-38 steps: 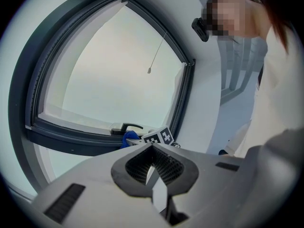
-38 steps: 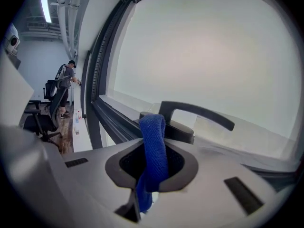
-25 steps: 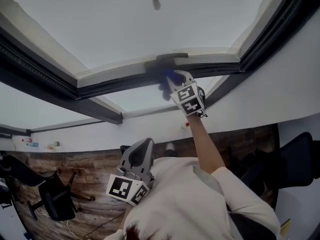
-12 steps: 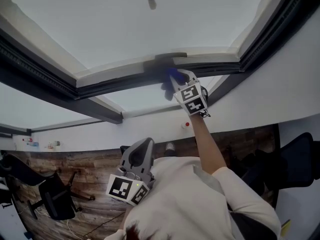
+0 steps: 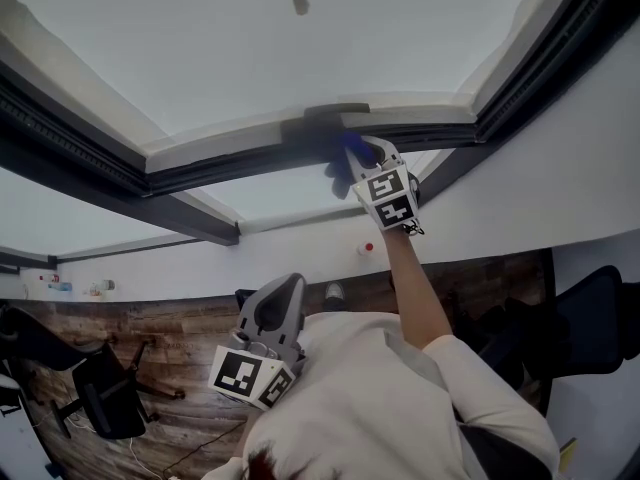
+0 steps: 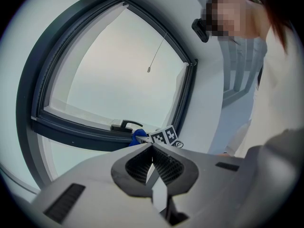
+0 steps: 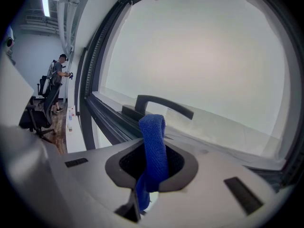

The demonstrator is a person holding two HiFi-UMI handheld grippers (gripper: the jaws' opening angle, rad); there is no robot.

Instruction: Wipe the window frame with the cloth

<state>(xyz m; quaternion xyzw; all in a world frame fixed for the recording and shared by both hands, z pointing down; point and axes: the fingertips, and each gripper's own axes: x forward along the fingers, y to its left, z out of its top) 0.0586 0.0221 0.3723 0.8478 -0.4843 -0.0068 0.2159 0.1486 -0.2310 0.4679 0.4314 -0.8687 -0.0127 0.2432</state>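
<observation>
Cloth (image 7: pixel 153 146) of blue colour is pinched in the right tongs (image 5: pixel 362 156), just beside the window handle (image 7: pixel 164 106). The window frame (image 5: pixel 215 168) runs sideways past this handle. Left tongs (image 6: pixel 153 165), closed on nothing, hang well apart from it.

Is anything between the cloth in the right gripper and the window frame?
Only the window handle, mounted on the frame just ahead of the blue cloth clamped in the right gripper. Otherwise nothing visible stands in the way.

The cloth (image 7: pixel 153 146) is a blue ribbed strip, folded over and upright at lower centre. The dark window frame (image 7: pixel 105 126) runs diagonally from upper left, just behind it.
</observation>
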